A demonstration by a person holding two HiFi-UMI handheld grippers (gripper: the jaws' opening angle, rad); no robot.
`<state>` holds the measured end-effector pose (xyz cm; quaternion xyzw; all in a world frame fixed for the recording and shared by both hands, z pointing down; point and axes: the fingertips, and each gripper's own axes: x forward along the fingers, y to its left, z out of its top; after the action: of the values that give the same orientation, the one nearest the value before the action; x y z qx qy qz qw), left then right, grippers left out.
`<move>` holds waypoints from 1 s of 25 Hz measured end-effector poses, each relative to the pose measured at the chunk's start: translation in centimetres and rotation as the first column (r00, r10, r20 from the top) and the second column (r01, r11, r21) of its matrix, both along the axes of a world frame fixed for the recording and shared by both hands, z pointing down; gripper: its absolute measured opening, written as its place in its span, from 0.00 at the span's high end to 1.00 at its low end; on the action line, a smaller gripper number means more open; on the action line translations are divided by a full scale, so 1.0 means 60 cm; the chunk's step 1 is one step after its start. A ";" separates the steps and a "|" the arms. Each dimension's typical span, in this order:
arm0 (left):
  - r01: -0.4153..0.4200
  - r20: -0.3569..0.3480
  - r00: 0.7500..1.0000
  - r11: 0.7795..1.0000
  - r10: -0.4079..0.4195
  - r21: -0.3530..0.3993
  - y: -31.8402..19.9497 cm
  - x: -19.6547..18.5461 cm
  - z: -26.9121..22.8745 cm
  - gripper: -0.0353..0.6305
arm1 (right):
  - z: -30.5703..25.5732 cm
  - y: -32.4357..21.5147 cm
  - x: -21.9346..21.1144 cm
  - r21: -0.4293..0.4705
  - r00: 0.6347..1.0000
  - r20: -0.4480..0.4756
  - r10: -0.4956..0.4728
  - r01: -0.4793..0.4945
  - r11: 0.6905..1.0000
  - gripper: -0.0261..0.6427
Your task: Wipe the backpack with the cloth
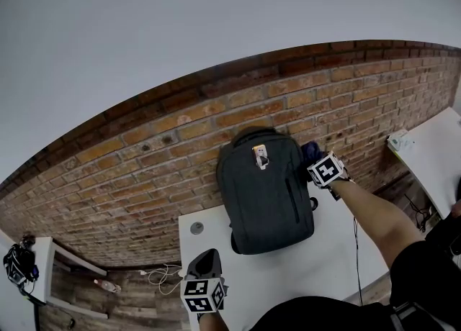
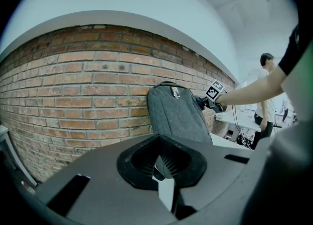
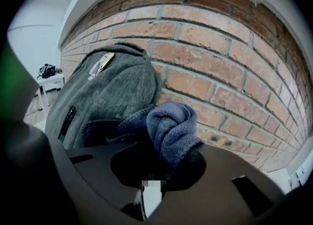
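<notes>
Well, from the head view first: the backpack (image 1: 265, 193) stands upright on the white table (image 1: 324, 265), its back leaning on the brick wall (image 1: 144, 171). My right claw (image 1: 315, 155) is up at the backpack's top right corner, against its side, with the blue cloth (image 1: 310, 150) bunched at its tip. My left claw (image 1: 207, 256) hangs low at the table's near left edge, well apart from the backpack and pointing towards it. A small round plug (image 1: 197, 227) sits in the table between them. A second white table (image 1: 436, 157) is off to the right.

In the left gripper view, my left claw (image 2: 161, 150) has its jaws drawn together at the tips with nothing between them; one ribbed pad (image 2: 172, 163) shows. Beyond it the backpack (image 2: 178, 114) stands against the wall (image 2: 78, 92), and my right claw (image 2: 204, 102) presses the cloth (image 2: 200, 101) to its upper right side. A person (image 2: 266, 97) stands far behind, by another table.

In the right gripper view, my right claw (image 3: 161, 163) is clamped on the cloth (image 3: 171, 128), which bulges out of the jaws in a thick fold. The fold touches the backpack's (image 3: 102, 97) grey side, close to the wall (image 3: 220, 57). A small tag (image 3: 100, 65) sits near the backpack's top, and a dark zip (image 3: 67, 121) runs down its front.
</notes>
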<state>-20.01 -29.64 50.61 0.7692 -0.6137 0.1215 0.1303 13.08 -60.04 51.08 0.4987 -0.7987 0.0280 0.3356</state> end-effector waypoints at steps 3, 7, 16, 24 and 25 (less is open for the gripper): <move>0.000 -0.002 1.000 1.000 0.000 -0.001 0.000 -0.001 0.001 0.96 | 0.010 0.004 -0.001 -0.031 0.998 0.056 0.018 -0.017 0.999 0.91; 0.006 -0.006 1.000 1.000 -0.006 -0.005 0.002 -0.006 0.007 0.96 | -0.016 -0.007 0.000 -0.014 0.992 0.117 0.040 -0.039 0.999 0.91; 0.019 -0.014 1.000 1.000 -0.019 -0.002 0.003 -0.012 0.008 0.96 | -0.146 -0.043 -0.059 0.114 0.978 0.197 -0.075 0.053 0.992 0.91; 0.037 -0.019 0.999 0.999 -0.037 0.000 0.012 -0.024 0.008 0.96 | -0.225 -0.050 -0.155 0.099 0.939 0.286 -0.190 0.168 0.981 0.91; 0.038 -0.019 0.999 0.999 -0.037 0.002 0.012 -0.024 0.007 0.96 | -0.228 -0.048 -0.170 0.101 0.941 0.269 -0.205 0.184 0.978 0.91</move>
<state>-21.44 -28.91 51.01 0.7588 -0.6269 0.1110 0.1372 2.87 -62.95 37.41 0.4206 -0.8836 0.0347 0.2027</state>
